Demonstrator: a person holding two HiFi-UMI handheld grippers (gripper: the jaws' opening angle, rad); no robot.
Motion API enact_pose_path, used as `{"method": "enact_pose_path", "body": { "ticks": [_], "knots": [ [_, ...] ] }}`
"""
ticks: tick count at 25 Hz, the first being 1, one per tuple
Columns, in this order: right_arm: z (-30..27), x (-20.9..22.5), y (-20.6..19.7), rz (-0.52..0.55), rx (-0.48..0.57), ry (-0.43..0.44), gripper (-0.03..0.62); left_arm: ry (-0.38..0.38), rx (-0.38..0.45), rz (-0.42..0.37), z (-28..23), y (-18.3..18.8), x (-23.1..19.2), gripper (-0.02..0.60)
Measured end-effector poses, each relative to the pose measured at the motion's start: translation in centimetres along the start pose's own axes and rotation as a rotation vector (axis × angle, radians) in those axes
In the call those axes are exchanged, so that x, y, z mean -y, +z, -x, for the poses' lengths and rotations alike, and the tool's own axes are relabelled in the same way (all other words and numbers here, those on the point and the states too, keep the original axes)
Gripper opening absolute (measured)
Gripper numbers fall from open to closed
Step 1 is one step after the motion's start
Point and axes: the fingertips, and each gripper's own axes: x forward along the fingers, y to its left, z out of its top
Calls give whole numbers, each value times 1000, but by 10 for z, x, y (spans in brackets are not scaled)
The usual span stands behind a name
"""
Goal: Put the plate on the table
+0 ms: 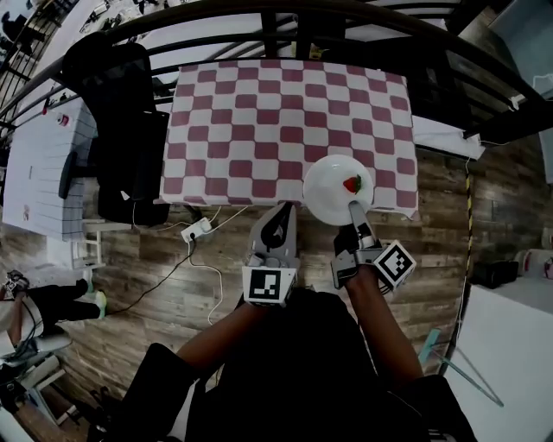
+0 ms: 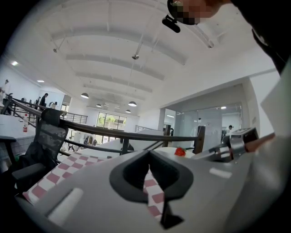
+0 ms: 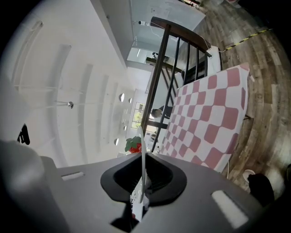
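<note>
Right tongs (image 1: 352, 207): shut on the near rim of the white plate (image 1: 333, 194); the right gripper view shows the thin rim edge-on between the jaws (image 3: 142, 182).
Why held so: pinching only the rim at the plate's 6 o'clock keeps the plate level and leaves its underside free to meet the desk (image 1: 259, 121).
Plate position: over the desk's 5 o'clock corner, with its near edge past the desk edge. I cannot tell whether it touches the cloth.
Load: a strawberry (image 1: 352, 184) sits on the plate just beyond the jaw tips, so tilting would likely roll it.
Left tongs (image 1: 278, 211): drawn narrow with nothing between them, idle at the plate's 9 o'clock and short of the desk edge.
Around: a black chair (image 1: 130, 129) at the desk's 9 o'clock, a dark railing (image 1: 259, 13) at 12 o'clock, and a power strip (image 1: 197, 230) on the floor at 7 o'clock.
In the way: nothing else lies on the checked cloth.
</note>
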Motion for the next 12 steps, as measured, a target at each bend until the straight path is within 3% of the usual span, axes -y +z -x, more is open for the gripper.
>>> {"method": "enact_pose_path", "body": {
  "ticks": [7, 12],
  "knots": [
    [-47, -7, 2, -28, 18, -20, 18, 35, 11, 18, -46, 16, -68, 9],
    [-78, -13, 3, -36, 42, -37, 18, 11, 30, -2, -73, 29, -99, 9]
  ]
}}
